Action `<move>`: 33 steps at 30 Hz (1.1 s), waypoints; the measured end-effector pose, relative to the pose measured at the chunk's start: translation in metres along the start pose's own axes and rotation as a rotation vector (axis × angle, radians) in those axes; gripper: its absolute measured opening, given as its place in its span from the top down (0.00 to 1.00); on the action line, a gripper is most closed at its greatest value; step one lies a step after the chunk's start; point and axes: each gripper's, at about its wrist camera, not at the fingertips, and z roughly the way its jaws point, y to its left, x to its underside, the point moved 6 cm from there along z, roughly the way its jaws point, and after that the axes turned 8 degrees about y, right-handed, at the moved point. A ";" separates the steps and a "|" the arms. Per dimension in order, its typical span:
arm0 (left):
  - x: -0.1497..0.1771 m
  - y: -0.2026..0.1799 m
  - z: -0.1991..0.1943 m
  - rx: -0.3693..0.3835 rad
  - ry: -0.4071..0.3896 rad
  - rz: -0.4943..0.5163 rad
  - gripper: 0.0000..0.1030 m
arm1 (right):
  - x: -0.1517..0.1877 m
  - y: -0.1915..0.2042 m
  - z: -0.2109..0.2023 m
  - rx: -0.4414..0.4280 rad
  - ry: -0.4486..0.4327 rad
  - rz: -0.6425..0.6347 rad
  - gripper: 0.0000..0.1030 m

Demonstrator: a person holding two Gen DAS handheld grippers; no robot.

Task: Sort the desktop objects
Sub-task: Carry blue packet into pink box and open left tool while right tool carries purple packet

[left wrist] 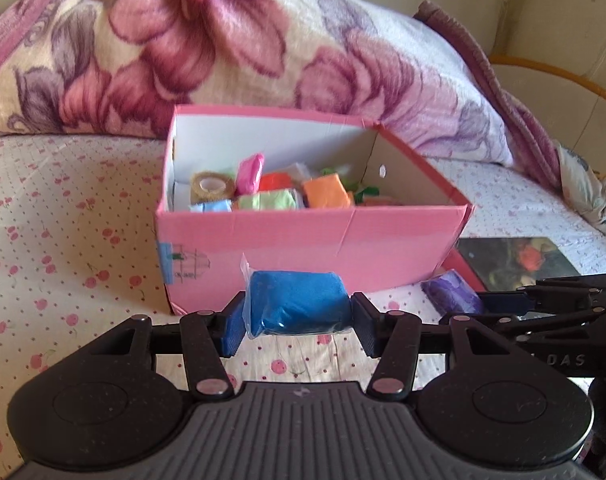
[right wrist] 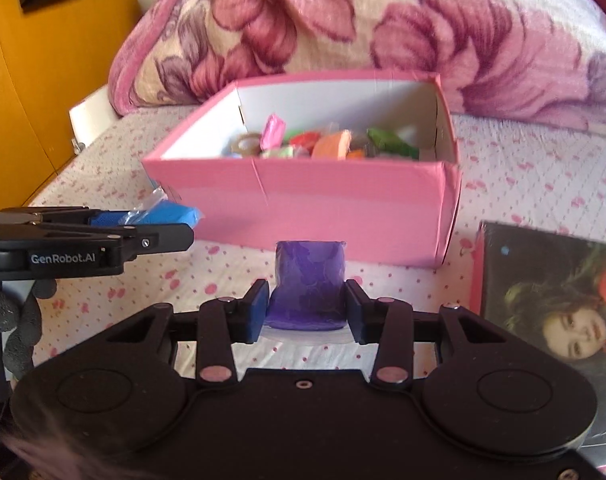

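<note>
Left wrist view first. Left hand-held gripper clamped on a blue pack, plastic-wrapped, pads pressing both ends, jaws narrow but far from fully closed because the pack fills them. Pack clear of the bed, hanging just in front of the pink box, lower than its rim. Step in hand, by the look of it: carry to the box. Next move calls for more height to clear the near wall, then forward over the opening, then release. Box already well filled: tape roll, pink, green and orange packs. Free space inside hard to judge from here, floor of the box hidden by the near wall. Off to the right, the right hand-held gripper in side view with a purple roll; pad contact not clear from this angle. Book beside the box, partly cut off by that gripper.

Right wrist view now. Right hand-held gripper closed tight on the purple roll, upright between the pads, squeezed a little at the waist. Roll lifted off the bed, short of the pink box and below its rim too. Same need: up, over, let go, and enough gap from the left hand-held gripper so both do not crowd the opening. Blue pack seen at its tip, mostly masked by the arm. Book at right, cover cut by the frame edge. Gloved hand at the left edge, blurred. Contents at the far end of the box too small to name.
</note>
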 end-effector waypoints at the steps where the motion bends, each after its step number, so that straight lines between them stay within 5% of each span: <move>1: -0.001 0.000 -0.003 0.001 -0.008 0.000 0.48 | -0.002 0.001 -0.004 -0.003 -0.009 -0.001 0.61; 19: -0.047 0.016 -0.042 -0.042 -0.170 -0.076 0.48 | -0.056 -0.012 -0.049 -0.026 -0.149 0.026 0.61; 33: -0.084 0.029 0.026 -0.040 -0.139 -0.069 0.48 | -0.103 -0.029 -0.009 -0.014 -0.143 0.004 0.61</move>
